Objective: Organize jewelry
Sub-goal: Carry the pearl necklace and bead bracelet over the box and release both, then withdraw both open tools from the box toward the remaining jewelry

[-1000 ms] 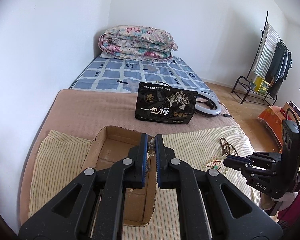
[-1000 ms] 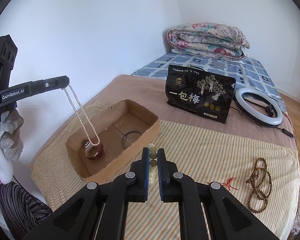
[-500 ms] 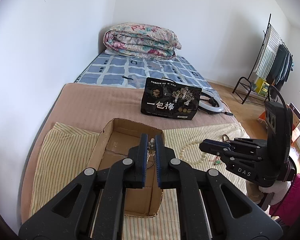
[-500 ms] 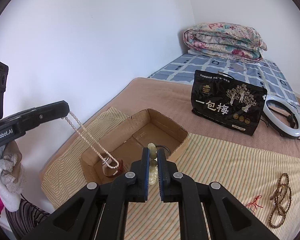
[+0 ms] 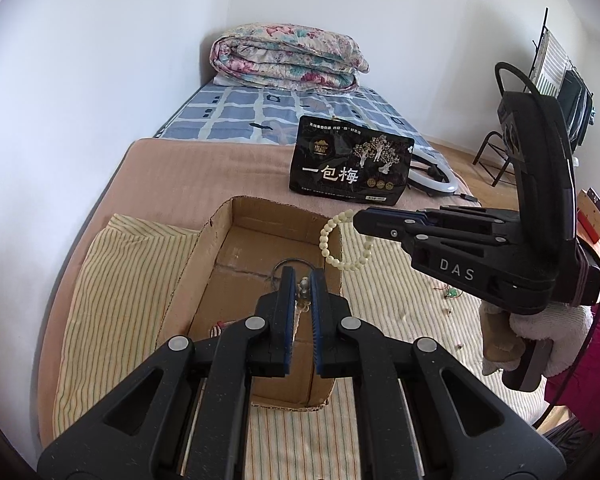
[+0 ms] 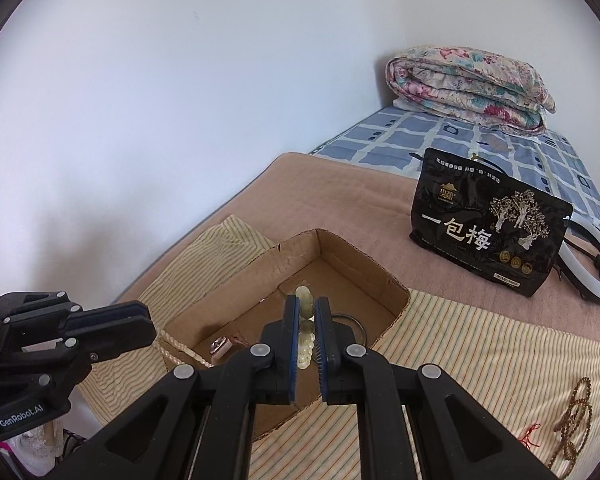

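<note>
Bed (image 5: 204,184) with tan blanket fills the scene; landmark is the open cardboard box (image 5: 220,240) sitting on a yellow striped cloth (image 5: 116,280) at the near end of the bed. Beyond the box, at the far end against the wall, a folded floral quilt (image 5: 288,56) on a blue checked sheet (image 5: 260,116). Black snack bag (image 5: 350,164) stands upright past the box's far right corner, a white ring light (image 5: 436,180) lying behind it. Clothes rack (image 5: 556,80) well right of the box, on the floor.

Left gripper (image 5: 303,284) is over the box interior, pressed together on a pearl necklace (image 6: 184,350); from the right wrist view the strand runs from its tips down over the box's near wall into the box. Right gripper (image 5: 360,222) is level with the box's right wall, pinching a cream bead bracelet (image 5: 340,246) that hangs as a loop above that wall's rim. A gloved hand (image 5: 540,332) grips its handle.

Inside the box: a thin dark ring bangle (image 6: 350,326) on the floor toward the right wall, and a small brownish piece (image 6: 222,346) near the left wall, too small to tell what. On the cloth well right of the box, a brown bead strand (image 6: 576,420) and a bit of red thread (image 6: 530,436).
</note>
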Demonstrator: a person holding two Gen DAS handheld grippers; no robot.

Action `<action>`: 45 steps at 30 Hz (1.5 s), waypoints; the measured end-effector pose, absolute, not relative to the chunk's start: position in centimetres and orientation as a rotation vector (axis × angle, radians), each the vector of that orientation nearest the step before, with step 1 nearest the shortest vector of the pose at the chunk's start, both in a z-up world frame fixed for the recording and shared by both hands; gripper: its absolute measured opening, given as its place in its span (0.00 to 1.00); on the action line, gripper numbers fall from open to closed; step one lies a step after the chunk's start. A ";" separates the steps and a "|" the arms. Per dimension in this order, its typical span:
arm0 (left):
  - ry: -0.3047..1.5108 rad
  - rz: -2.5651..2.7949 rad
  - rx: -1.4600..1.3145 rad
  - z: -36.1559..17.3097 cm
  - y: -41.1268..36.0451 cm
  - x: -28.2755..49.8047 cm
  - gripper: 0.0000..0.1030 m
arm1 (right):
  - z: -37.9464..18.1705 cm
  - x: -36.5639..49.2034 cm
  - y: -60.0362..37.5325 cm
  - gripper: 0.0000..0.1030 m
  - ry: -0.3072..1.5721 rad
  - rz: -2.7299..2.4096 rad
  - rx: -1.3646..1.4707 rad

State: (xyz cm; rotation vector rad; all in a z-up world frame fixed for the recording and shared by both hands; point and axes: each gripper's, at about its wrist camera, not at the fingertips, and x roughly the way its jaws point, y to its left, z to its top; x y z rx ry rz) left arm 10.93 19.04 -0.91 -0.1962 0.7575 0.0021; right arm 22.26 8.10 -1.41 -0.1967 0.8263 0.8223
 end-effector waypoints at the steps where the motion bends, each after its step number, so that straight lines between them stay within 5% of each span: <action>1: 0.760 0.002 -0.199 -1.1 19.1 10.9 0.05 | -1.5 22.4 8.4 0.05 0.827 0.823 -0.201; 27: 0.839 0.035 -0.206 -3.6 19.7 11.4 0.05 | -5.1 25.8 13.0 0.07 0.877 0.823 -0.234; 28: 0.841 0.039 -0.204 -3.6 19.7 11.4 0.05 | -5.1 25.9 13.0 0.10 0.878 0.819 -0.232; 30: 0.850 0.050 -0.202 -3.9 19.8 11.5 0.05 | -5.1 26.0 12.9 0.32 0.871 0.806 -0.224; 33: 0.861 0.062 -0.203 -4.2 20.0 11.6 0.06 | -5.0 26.1 12.7 0.38 0.872 0.799 -0.213; 37: 0.854 0.076 -0.211 -4.2 20.3 11.6 0.36 | -4.8 25.9 12.1 0.60 0.860 0.780 -0.206; 45: 0.848 0.083 -0.201 -4.1 20.1 11.6 0.36 | -3.7 25.7 10.3 0.82 0.833 0.748 -0.180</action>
